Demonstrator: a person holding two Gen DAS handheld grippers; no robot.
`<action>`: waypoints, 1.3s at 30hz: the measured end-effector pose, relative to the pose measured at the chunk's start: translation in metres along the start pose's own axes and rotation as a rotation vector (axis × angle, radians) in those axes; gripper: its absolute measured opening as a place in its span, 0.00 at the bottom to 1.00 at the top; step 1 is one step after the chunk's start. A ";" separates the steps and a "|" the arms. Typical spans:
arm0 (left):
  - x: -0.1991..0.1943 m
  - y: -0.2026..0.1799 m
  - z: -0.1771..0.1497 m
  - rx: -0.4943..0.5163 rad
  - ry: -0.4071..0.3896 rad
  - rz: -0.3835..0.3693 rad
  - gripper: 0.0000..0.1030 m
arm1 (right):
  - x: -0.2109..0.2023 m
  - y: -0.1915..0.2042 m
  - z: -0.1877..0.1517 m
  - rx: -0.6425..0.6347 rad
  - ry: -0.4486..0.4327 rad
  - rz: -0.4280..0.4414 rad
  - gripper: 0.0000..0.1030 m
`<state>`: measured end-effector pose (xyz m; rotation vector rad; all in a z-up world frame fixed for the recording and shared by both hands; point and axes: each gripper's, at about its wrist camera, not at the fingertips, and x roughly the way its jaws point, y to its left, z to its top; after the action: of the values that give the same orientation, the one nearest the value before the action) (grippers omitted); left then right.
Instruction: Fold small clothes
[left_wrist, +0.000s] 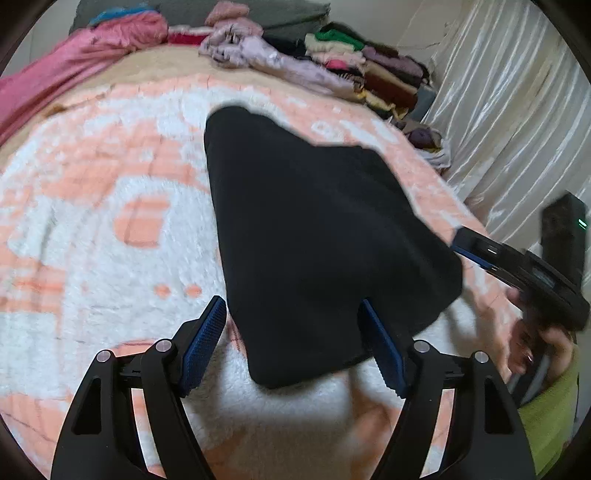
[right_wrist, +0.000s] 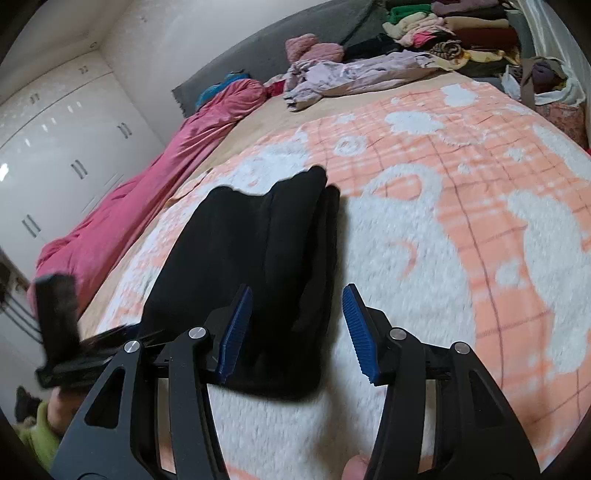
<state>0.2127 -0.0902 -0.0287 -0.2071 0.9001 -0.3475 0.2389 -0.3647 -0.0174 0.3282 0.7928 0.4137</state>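
A black garment lies folded on the orange and white blanket. My left gripper is open, its blue pads on either side of the garment's near corner. The right gripper shows at the garment's right edge in the left wrist view. In the right wrist view the same black garment lies ahead, and my right gripper is open over its near right edge. The left gripper appears blurred at the left there.
A stack of folded clothes sits at the bed's far right. A lilac garment lies loose at the back, with a pink quilt at the far left. A white curtain hangs on the right. White wardrobes stand beyond the bed.
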 end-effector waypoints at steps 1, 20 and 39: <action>-0.009 -0.002 0.003 0.017 -0.030 0.014 0.72 | 0.004 0.005 0.009 -0.018 -0.008 -0.023 0.43; 0.030 -0.006 0.041 0.077 -0.031 0.111 0.73 | 0.089 0.024 0.047 -0.124 0.034 -0.090 0.06; 0.031 -0.018 0.037 0.103 -0.024 0.105 0.75 | 0.091 -0.003 0.040 -0.108 0.036 -0.192 0.06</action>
<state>0.2559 -0.1174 -0.0228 -0.0688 0.8631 -0.2926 0.3268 -0.3288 -0.0484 0.1423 0.8258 0.2811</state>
